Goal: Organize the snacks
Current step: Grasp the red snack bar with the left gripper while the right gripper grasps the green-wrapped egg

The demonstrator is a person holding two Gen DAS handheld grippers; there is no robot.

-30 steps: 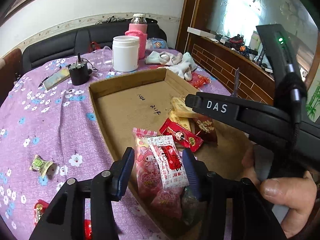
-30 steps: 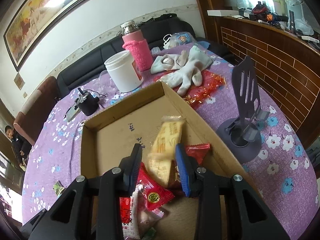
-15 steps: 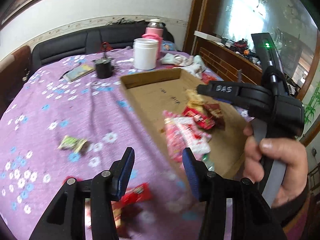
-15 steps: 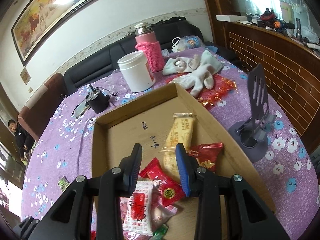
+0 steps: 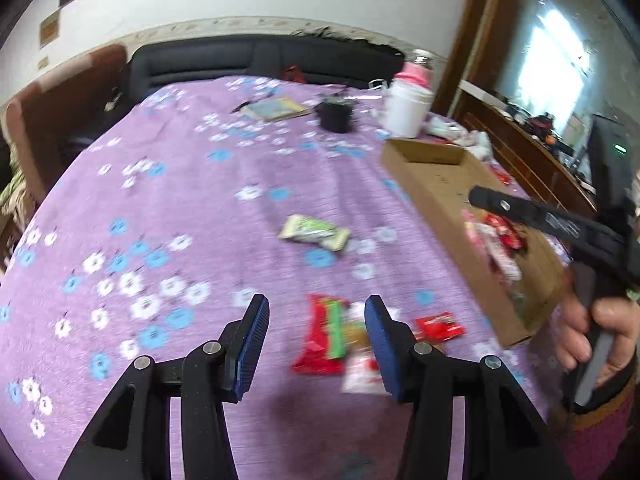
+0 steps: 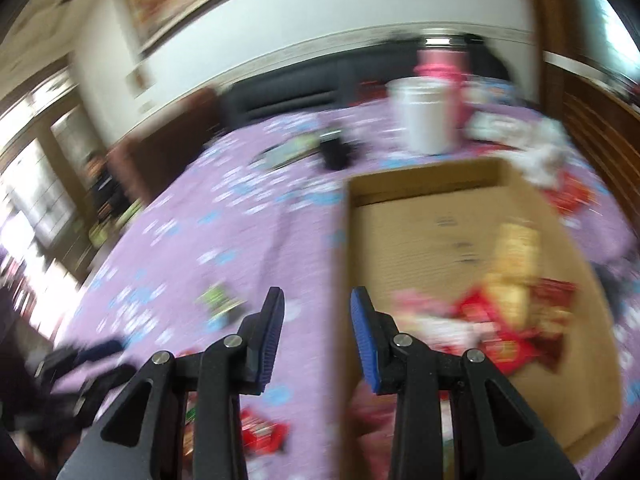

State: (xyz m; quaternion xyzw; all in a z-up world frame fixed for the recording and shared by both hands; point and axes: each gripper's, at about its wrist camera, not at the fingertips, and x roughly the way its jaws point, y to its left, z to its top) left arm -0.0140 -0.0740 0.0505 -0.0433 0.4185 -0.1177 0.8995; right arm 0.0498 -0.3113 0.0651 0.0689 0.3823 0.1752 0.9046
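Note:
My left gripper [image 5: 316, 344] is open above the purple flowered cloth, nothing between its pads. Under it lie loose snacks: a red-and-green packet [image 5: 322, 336], a white packet [image 5: 360, 368] and a small red packet [image 5: 440, 326]. Farther off lies a green packet [image 5: 314, 232]. The cardboard box [image 5: 436, 184] on the right holds several packets [image 5: 496, 236]. My right gripper [image 6: 318, 332] is open and empty over the box's left wall [image 6: 344, 264]. The blurred right wrist view shows red packets [image 6: 492, 320] and a yellow one [image 6: 516, 256] in the box. A hand [image 5: 600, 340] holds the right gripper beside the box.
At the table's far side stand a white jar [image 5: 406, 110], a pink-sleeved bottle [image 5: 414, 76] and a small black pot [image 5: 334, 114], with a flat booklet [image 5: 276, 108]. White gloves [image 6: 536, 148] lie behind the box. A dark sofa [image 5: 260, 60] runs behind the table.
My left gripper has swung left, from over the box's snacks to above the loose packets on the cloth. The right gripper has also shifted left, to the box's left wall. Both stayed open.

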